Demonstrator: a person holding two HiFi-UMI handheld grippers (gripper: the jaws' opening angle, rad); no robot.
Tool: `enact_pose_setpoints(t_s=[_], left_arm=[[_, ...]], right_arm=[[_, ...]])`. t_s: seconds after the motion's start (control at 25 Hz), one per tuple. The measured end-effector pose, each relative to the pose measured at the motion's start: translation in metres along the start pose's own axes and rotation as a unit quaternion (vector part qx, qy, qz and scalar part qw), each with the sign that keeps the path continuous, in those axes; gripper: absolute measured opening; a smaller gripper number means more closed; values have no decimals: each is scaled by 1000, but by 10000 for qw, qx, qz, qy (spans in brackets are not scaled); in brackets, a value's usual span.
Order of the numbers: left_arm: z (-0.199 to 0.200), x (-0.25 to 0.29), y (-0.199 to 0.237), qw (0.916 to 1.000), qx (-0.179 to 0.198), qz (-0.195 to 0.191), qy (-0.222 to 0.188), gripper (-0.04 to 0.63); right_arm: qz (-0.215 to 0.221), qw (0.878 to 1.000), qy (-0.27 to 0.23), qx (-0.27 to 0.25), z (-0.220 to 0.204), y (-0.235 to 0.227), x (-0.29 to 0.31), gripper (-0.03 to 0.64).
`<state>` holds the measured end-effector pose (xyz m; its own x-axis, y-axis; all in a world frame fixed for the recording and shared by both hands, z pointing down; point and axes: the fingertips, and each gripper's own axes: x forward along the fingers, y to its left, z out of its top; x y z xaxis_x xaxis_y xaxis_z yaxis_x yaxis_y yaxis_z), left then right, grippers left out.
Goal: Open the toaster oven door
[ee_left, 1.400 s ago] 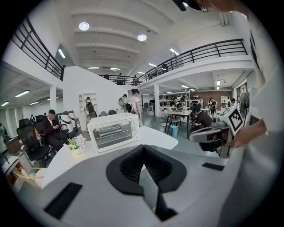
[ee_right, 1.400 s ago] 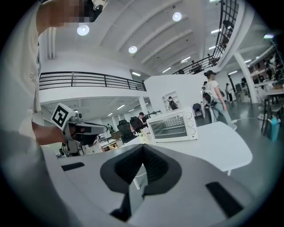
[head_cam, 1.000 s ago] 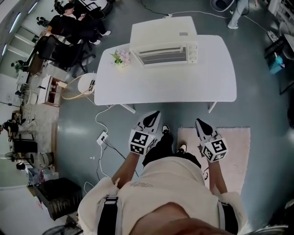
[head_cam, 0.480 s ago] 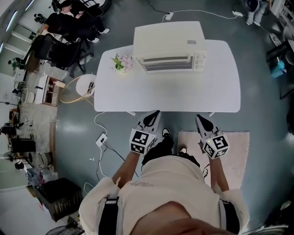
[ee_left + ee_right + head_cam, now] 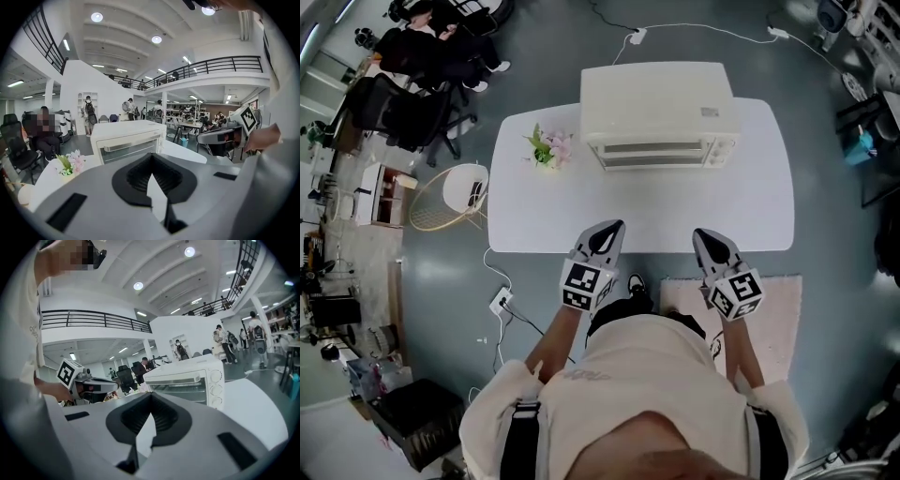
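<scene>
While the person is standing at the table's (image 5: 544, 211) 6 o'clock edge in the head view, the oven (image 5: 659, 103) is sitting at the table's 12 o'clock side with its door (image 5: 661, 156) shut and facing the person. A small bunch of flowers (image 5: 547, 147) is standing just beside the oven at its 9 o'clock. The left gripper (image 5: 607, 230) and right gripper (image 5: 705, 236) are hanging over the near edge, both pointing toward 12 o'clock, well apart from the oven and from each other. A pale rug (image 5: 773, 309) is lying on the floor at 5 o'clock. In the left gripper view, the jaws are meeting at their tips with nothing between them; the oven is showing beyond them at 11 o'clock, the flowers at 9 o'clock, and the other gripper at 3 o'clock. In the right gripper view, the jaws are likewise pressing together at the tips and holding nothing; the oven is standing ahead at 1 o'clock, its handle (image 5: 180, 378) running along the top of the closed door and three knobs (image 5: 215, 389) lining its right side, while the left gripper is showing at 9 o'clock.
</scene>
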<state>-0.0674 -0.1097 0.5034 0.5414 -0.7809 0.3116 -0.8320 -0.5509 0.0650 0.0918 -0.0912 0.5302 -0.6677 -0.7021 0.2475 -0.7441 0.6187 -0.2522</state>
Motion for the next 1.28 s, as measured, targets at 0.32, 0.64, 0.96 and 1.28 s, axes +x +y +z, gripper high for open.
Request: enact_pose_setpoints(t_s=[0.32, 0.64, 0.96, 1.28], left_arm=[[10, 13, 59, 9996, -125, -154, -182, 18], [2, 20, 84, 9994, -241, -236, -114, 18], [7, 38, 93, 9995, -294, -69, -90, 18], [33, 67, 100, 9997, -66, 216, -52, 18]], right_arm=[[-283, 9992, -204, -200, 41, 1, 60, 5], [-480, 9981, -255, -279, 57, -2, 79, 5], [-362, 9981, -283, -406, 63, -32, 100, 5], [-273, 9982, -188, -505, 90, -79, 130, 5]])
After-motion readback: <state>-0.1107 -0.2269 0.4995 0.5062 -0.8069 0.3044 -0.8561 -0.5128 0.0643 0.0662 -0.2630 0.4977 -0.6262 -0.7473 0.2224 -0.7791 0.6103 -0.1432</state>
